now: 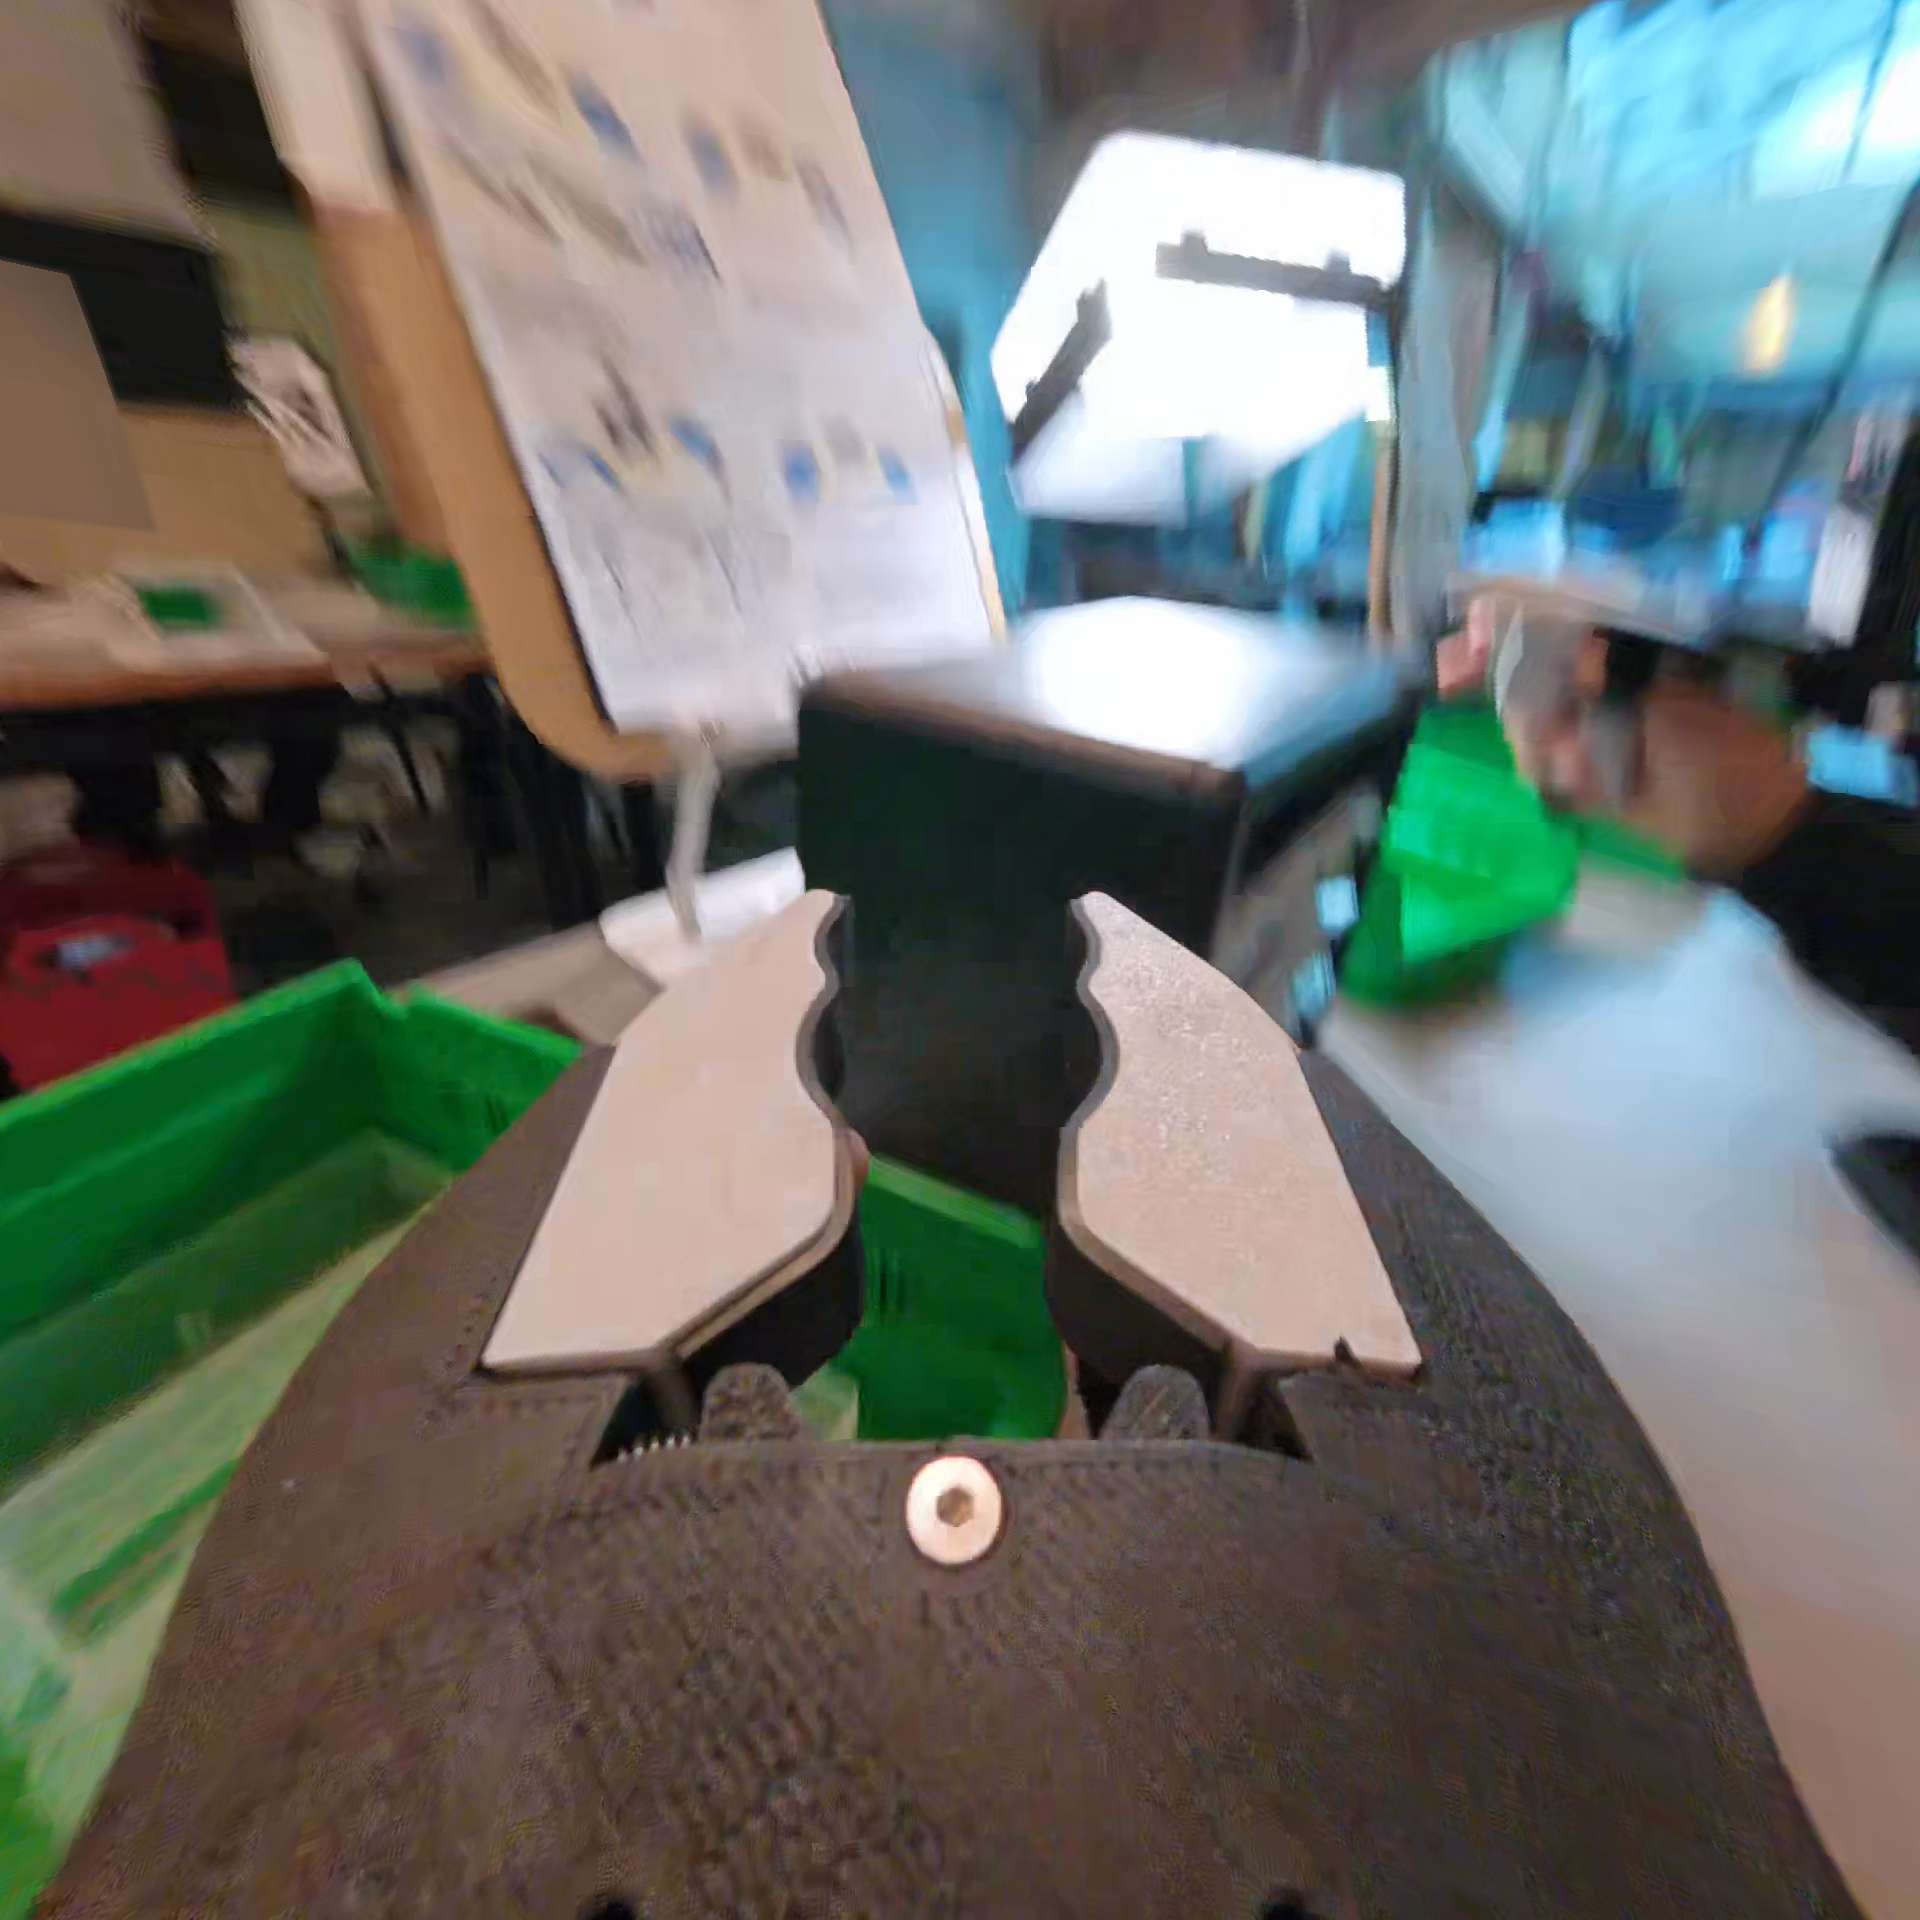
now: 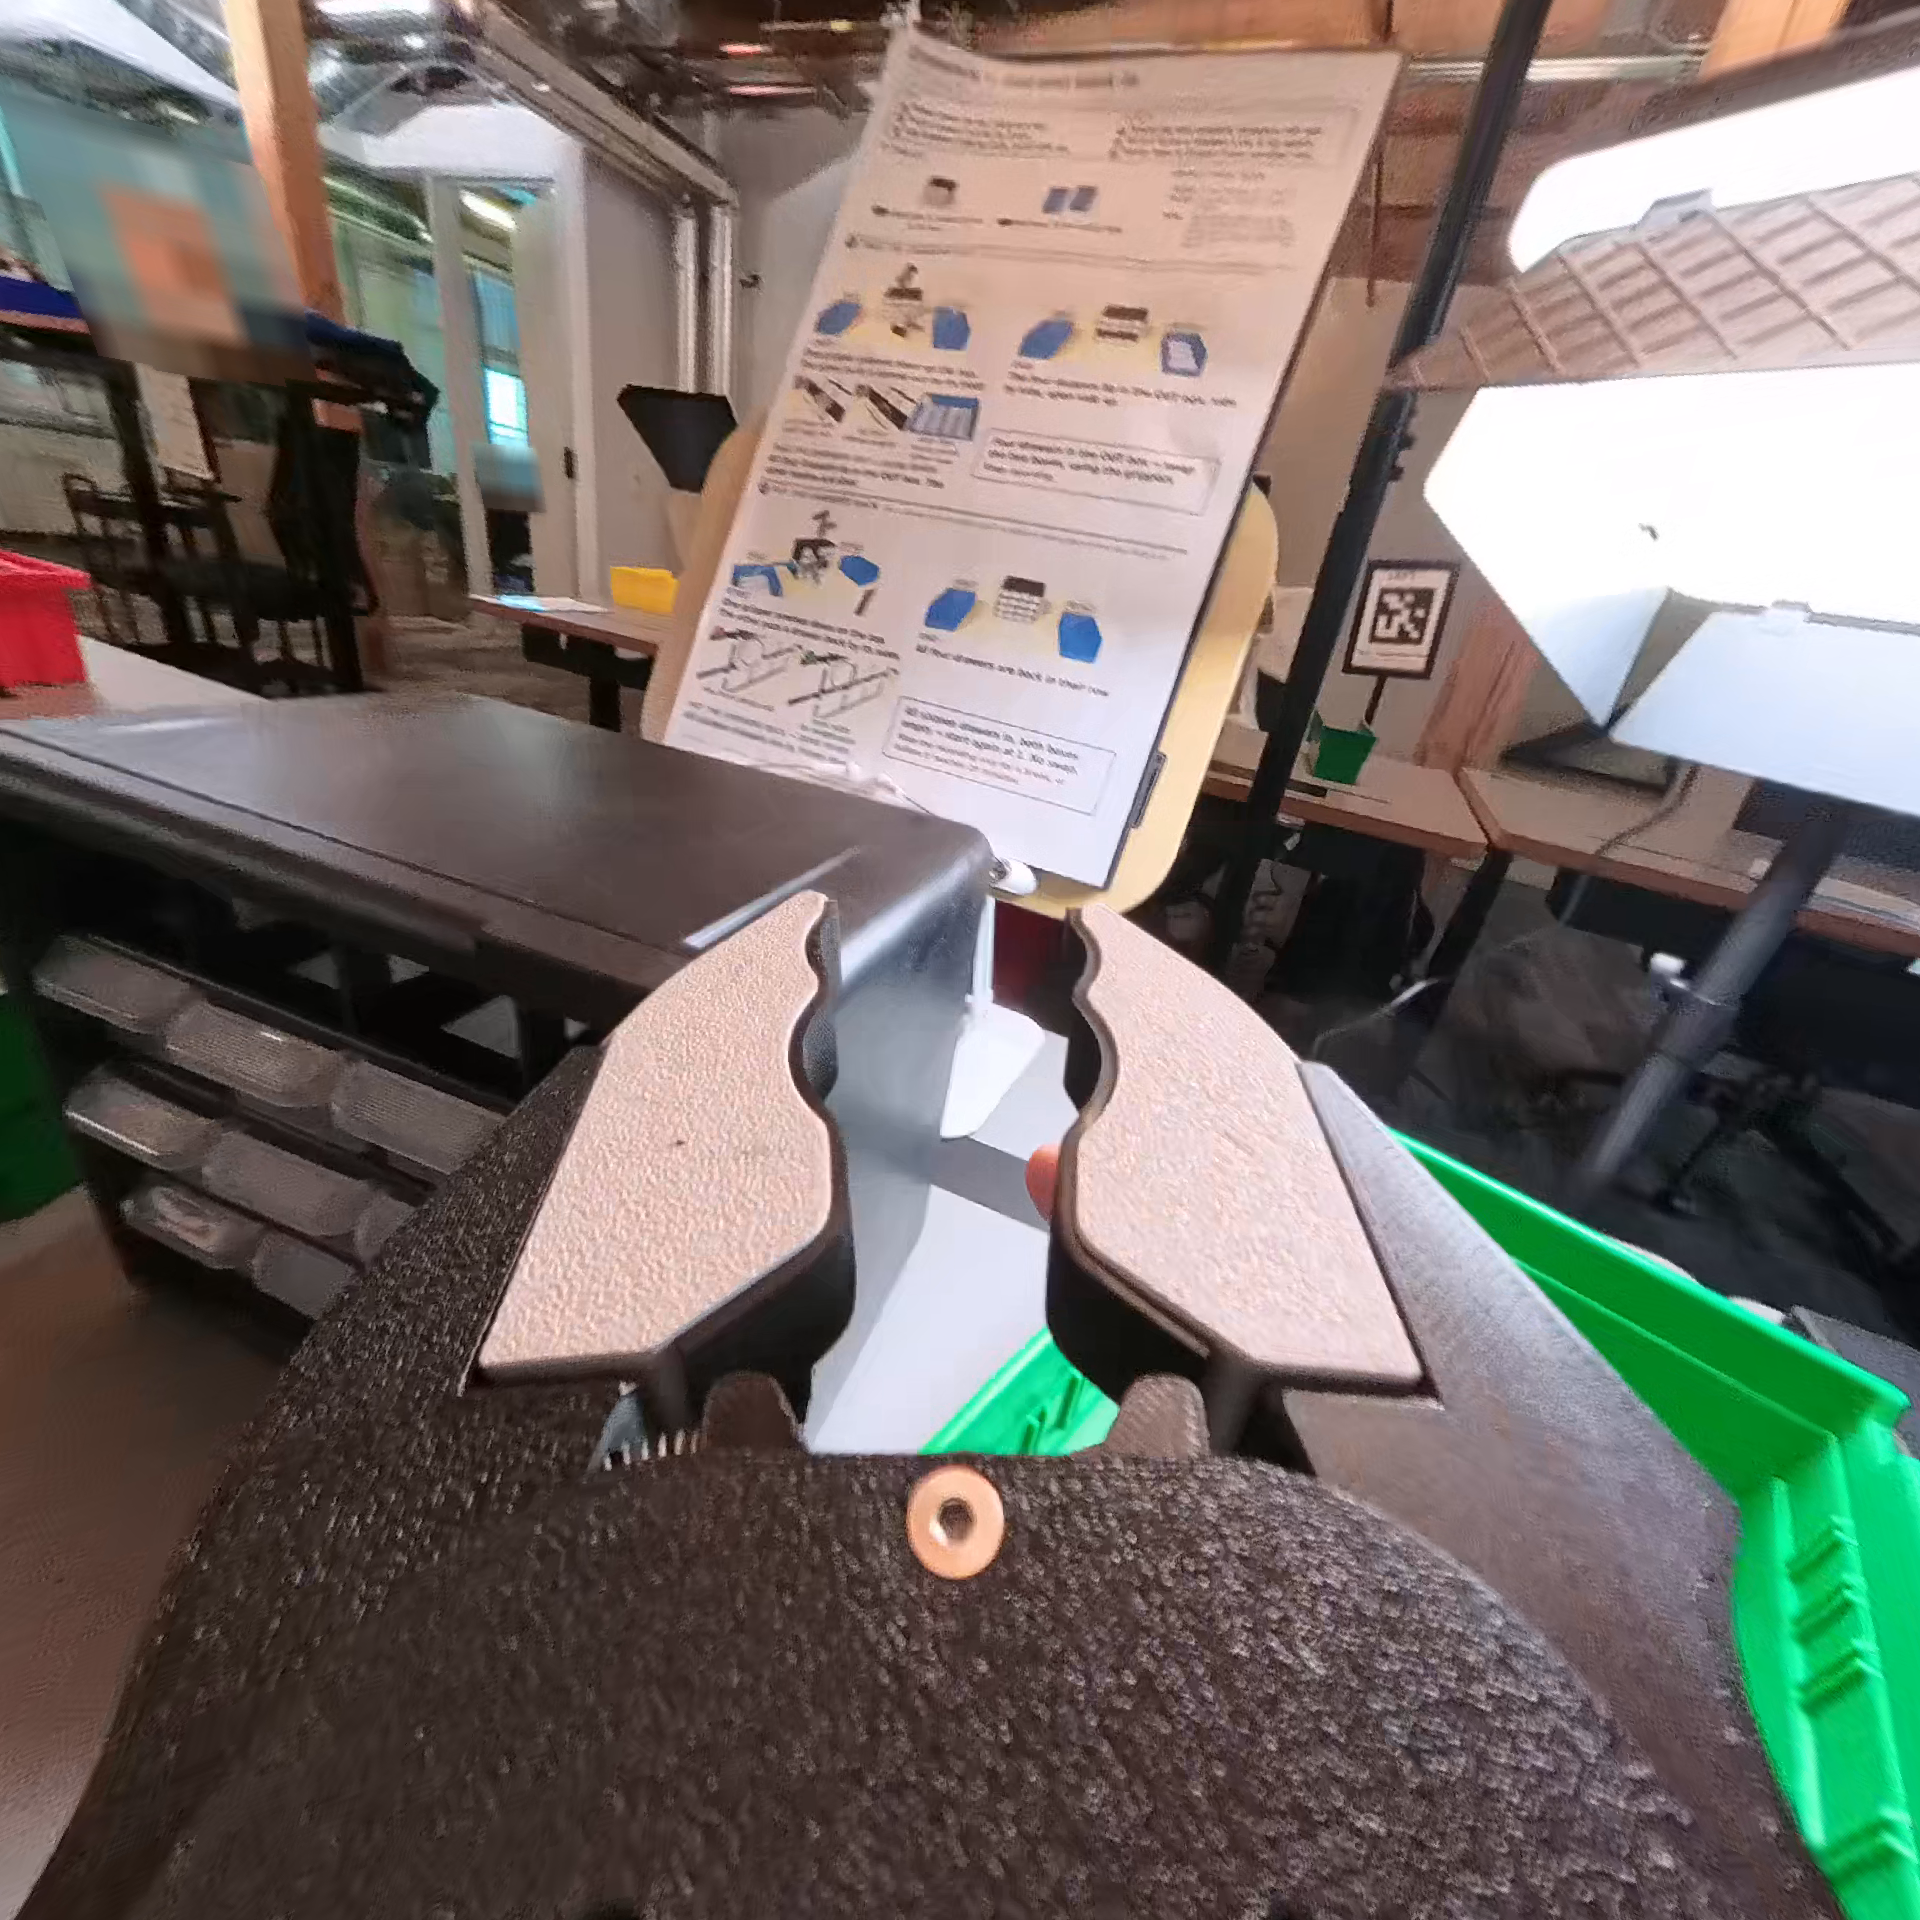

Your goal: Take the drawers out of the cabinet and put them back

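Black cabinet (image 2: 468,800) is sitting on the grey tabletop (image 2: 935,1278), left of centre in the right wrist view. Its long flat top is running from frame left toward the near corner at centre; the drawer face is turning toward lower left. Rows of small clear drawers (image 2: 249,1060) are showing seated in that face, partly cut off behind the gripper body; exact count not readable. An open slot seems to be showing in the upper row, not certain.

Left wrist view is heavily motion-blurred. Cabinet (image 1: 1018,810) is reading only as a dark block w/ a glare-washed top, end-on, straight ahead between the fingers; drawers not visible there.

Left gripper (image 1: 954,925): jaws standing apart, nothing between them. Right gripper (image 2: 951,935): jaws apart, holding nothing; cabinet corner lying beyond the tips.

Green bin (image 1: 208,1122) is lying low left under the left gripper. Another green bin (image 2: 1704,1382) is lying at lower right of the right gripper, partly hidden. Illustrated instruction sheet (image 2: 1018,468) on a pale board is standing tilted behind the cabinet. Small orange item (image 2: 1042,1174) is peeking past the right finger; unidentifiable.
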Motion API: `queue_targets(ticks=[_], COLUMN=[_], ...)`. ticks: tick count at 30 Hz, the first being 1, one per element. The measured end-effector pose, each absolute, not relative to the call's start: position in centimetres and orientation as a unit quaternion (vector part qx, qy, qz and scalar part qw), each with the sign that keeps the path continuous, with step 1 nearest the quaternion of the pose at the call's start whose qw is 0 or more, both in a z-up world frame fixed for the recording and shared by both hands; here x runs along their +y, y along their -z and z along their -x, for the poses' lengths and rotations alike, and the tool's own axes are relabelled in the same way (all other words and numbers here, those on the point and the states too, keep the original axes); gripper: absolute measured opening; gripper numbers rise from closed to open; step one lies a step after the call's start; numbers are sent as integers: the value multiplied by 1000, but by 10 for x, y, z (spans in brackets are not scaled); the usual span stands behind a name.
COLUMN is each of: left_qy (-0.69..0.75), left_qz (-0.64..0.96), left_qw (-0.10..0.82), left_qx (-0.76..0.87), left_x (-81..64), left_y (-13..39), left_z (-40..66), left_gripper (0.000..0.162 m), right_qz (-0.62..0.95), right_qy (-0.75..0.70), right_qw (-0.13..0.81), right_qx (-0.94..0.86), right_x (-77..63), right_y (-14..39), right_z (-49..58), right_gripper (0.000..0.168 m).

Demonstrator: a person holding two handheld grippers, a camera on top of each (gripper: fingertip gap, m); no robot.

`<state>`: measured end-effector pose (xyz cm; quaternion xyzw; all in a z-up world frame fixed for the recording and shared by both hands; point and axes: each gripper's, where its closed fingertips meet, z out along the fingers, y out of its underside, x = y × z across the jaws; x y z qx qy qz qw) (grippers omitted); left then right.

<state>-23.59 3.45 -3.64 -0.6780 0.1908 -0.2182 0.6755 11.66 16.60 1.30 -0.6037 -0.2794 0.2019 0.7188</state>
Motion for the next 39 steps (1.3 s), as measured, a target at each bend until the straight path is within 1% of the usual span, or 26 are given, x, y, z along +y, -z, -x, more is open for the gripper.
queue_targets(ticks=[1,4,6,9,10,11,15,17,20,23,25,29,32,35,39], left_qy=[227,234,226,170,159,148,71,41,6,-32,-45,-55,-96,-131,-152], left_qz=[644,587,574,610,624,639,690,701,713,766,812,896,924,931,934], left_qw=[715,772,785,772,762,752,719,712,701,642,580,405,292,246,220], left_qx=[150,66,57,64,62,59,33,10,-21,-18,37,172,228,237,238], left_x=[40,55,60,65,65,64,58,53,49,54,56,42,28,27,27], left_y=[15,-21,-31,-25,-22,-19,-14,-16,-16,13,45,121,161,182,194], left_z=[242,253,251,255,257,261,290,309,337,355,351,327,326,334,343], left_gripper=[34,34,34,33,32,32,29,29,28,30,28,25,29,32,30], right_qz=[603,584,574,577,575,570,561,570,576,572,564,545,542,545,568], right_qy=[-199,-226,-233,-229,-224,-222,-225,-208,-231,-266,-268,-266,-246,-227,-186], right_qw=[722,740,749,744,745,750,755,751,725,695,682,663,651,635,628], right_qx=[-275,-246,-236,-249,-251,-252,-254,-261,-298,-347,-382,-439,-472,-499,-499], right_x=[168,164,164,168,169,169,165,165,154,134,122,98,91,89,97], right_y=[-11,-21,-24,-16,-17,-22,-51,-60,-66,-62,-58,-53,-43,-28,-17], right_z=[-120,-129,-131,-126,-125,-124,-113,-107,-88,-69,-59,-43,-34,-28,-26], right_gripper=[40,40,40,41,39,33,1,0,0,8,12,14,15,15,17])
